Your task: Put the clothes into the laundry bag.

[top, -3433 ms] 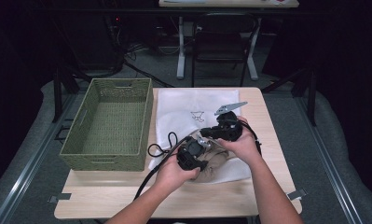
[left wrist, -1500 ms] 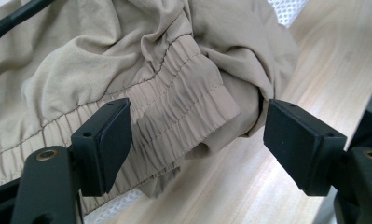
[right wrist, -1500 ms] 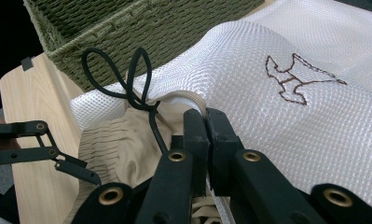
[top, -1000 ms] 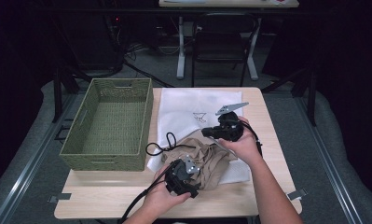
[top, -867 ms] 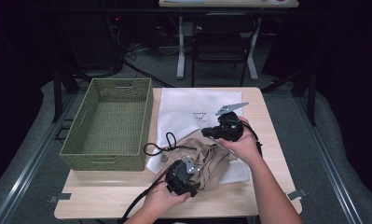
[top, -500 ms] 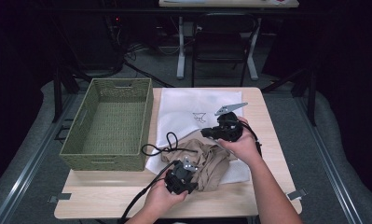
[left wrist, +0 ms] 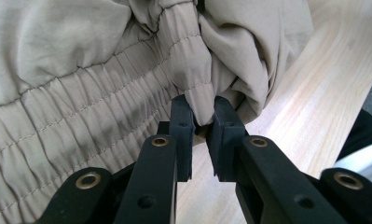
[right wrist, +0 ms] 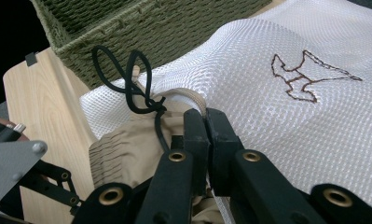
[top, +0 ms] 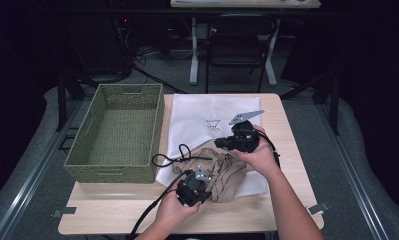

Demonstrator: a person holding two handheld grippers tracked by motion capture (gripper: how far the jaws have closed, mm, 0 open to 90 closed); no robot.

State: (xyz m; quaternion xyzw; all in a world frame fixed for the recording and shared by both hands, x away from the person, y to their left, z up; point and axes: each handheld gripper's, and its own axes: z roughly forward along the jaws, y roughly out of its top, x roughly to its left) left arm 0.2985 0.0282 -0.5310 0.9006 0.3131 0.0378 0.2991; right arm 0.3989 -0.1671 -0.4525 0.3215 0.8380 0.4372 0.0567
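No readable writing shows anywhere; the one mark is a small brown outline figure (right wrist: pixel 309 77) stitched on the white mesh laundry bag (top: pixel 202 112), too sketchy to name for certain. The bag lies flat on the wooden table (top: pixel 287 200), just beside the green woven basket (top: pixel 119 132), with its length running away from the person. The tan garment (top: pixel 222 172) lies bunched at the bag's near end, partly on the mesh and partly over the bare wood; crumpled as it is, it has no clear long axis, though its gathered elastic band (left wrist: pixel 81 126) runs slantwise across the left gripper view. The left gripper (left wrist: pixel 200 121) has just been closing, and its jaws now pinch a fold of the tan fabric at the garment's near edge. The right gripper (right wrist: pixel 205 123) has its jaws pressed together at the bag's opening, where a tan corded rim and the mesh meet; the pads hide what exactly lies between them, so I cannot tell whether they nip mesh, garment or both. A black drawstring (right wrist: pixel 127 79) with a knot loops out beside that rim, toward the basket. How far the garment reaches inside the bag is hidden by its own folds and by the right hand (top: pixel 259 152).
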